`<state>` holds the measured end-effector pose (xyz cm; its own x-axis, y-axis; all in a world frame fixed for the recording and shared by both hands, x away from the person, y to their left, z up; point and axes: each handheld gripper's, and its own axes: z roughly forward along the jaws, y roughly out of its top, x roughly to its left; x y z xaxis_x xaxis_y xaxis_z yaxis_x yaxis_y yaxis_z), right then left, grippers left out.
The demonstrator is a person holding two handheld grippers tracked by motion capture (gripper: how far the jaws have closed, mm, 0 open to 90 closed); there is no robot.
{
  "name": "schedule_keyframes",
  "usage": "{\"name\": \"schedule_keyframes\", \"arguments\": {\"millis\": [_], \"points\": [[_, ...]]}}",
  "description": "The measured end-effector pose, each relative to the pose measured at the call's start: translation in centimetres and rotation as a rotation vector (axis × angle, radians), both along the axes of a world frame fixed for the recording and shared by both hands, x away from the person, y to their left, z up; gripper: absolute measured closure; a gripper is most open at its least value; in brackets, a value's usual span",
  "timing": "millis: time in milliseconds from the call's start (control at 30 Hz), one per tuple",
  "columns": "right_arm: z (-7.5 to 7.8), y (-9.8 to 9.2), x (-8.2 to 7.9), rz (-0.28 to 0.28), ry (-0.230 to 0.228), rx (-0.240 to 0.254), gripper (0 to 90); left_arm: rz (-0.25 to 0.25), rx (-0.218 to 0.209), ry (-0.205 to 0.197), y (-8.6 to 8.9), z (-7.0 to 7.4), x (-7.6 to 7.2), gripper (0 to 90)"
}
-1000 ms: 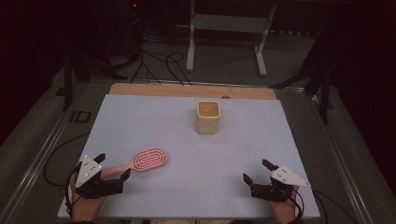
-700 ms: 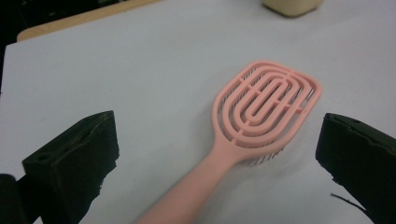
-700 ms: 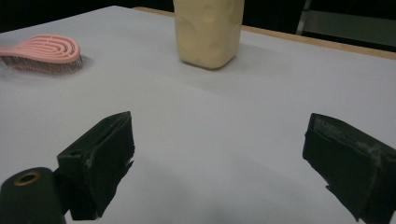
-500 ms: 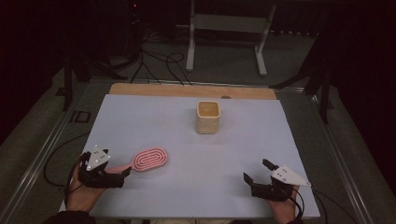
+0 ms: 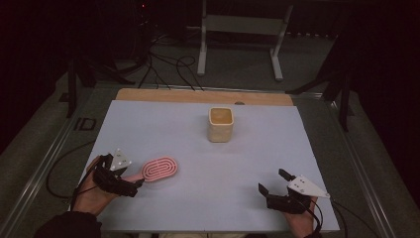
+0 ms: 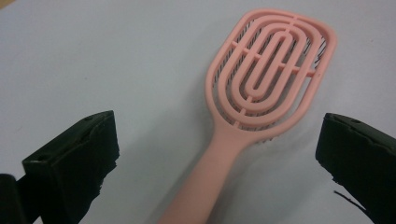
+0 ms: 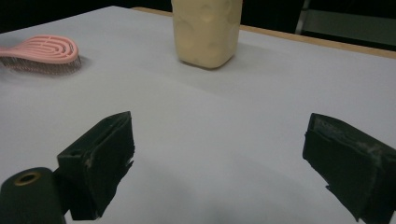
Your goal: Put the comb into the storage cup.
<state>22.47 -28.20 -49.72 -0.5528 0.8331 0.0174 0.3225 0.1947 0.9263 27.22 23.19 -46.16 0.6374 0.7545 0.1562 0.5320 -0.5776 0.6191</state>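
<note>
Since the white table (image 5: 148,124) carries just two things, the geometry is simple: a cream square cup (image 5: 220,124) stands upright mid-table toward the far edge, and a pink vented hairbrush (image 5: 157,170) lies flat near the front-left corner, bristles down.

Key relation: the brush handle points back toward the person's left hand (image 5: 91,191), head pointing away and right, toward table centre. In the left gripper view the long axis runs from bottom centre up to the right, handle (image 6: 212,177) passing between the two jaws, head (image 6: 271,74) beyond them. So the brush lies dead ahead of the left tongs (image 5: 132,186), roughly along their reach.

Left tongs: jaws spread wide, one each side of the handle, neither touching it as far as I can tell. Hand low at the table's edge, forearm in from bottom-left, grey plate up.

Right tongs (image 5: 270,191): spread too, holding nothing, resting low near the front-right corner, well apart from the brush and the cup. In the right gripper view, cup (image 7: 208,30) is ahead, brush far off at upper left.

Judgement: left hand is far nearer, so it takes the pick. Next move is closing on the handle; jaws already straddle it, little realignment needed. Cup looks like the likely drop target.
</note>
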Motion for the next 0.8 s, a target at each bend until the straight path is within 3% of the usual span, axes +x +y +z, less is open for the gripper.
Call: {"name": "schedule_keyframes", "arguments": {"millis": [800], "points": [[0.0,0.0,0.1,-0.002,-0.001,0.000,8.8,-0.102,0.177,0.176,-1.4,-1.2,2.4,0.0]]}}
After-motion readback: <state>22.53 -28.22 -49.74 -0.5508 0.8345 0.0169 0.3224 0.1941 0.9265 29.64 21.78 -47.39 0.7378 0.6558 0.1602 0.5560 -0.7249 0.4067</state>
